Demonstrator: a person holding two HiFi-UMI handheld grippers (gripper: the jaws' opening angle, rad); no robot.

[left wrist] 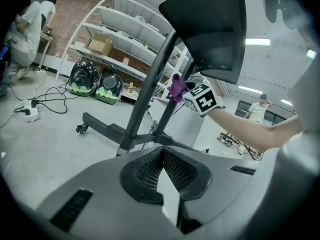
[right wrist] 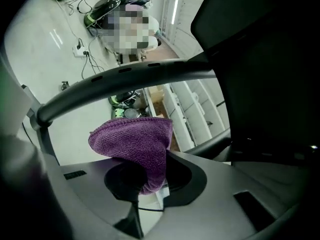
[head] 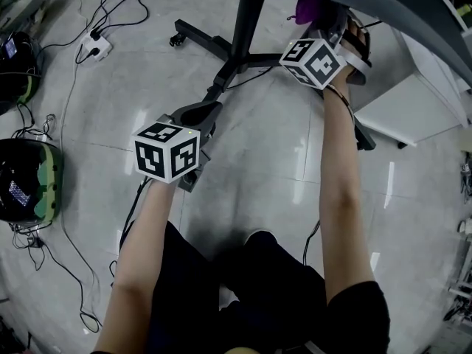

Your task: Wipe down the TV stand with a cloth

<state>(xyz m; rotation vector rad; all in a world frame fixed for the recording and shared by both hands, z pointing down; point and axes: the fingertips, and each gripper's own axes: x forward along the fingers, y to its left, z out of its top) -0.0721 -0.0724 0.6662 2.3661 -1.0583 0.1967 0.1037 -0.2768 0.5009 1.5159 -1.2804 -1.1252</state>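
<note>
Purple cloth (right wrist: 132, 144): bunched and pinched at one end in the right gripper (right wrist: 152, 183), with the loose part fanned out ahead of the jaws. Raised beside the upper post of the TV stand (head: 247, 21), just under the dark screen (left wrist: 210, 29). Contact with the post not clear from any view.
Risk, grip: only a small fold caught between the jaws, so likely to drag free under a firm rub along the post.
Risk, stand: rests on castors (left wrist: 79, 129). Apt to roll or swing on the smooth floor (head: 110, 102) if pushed sideways with nothing bracing it.
Risk, screen: close overhead, and liable to be knocked by the marker cube (head: 313, 61) on an upward stroke.
Risk, cables (head: 110, 9): spread over the floor near the base, a snag for feet or wheels.
Right gripper: clamped on the cloth, jaws almost together with only fabric between them.
Left gripper (left wrist: 161, 151): jaws together at the tips, nothing held. Hangs low and well apart from the post, pointed toward the base legs (head: 203, 35).
Step, as judged: wiping of the upper post, with the base legs not yet reached.
</note>
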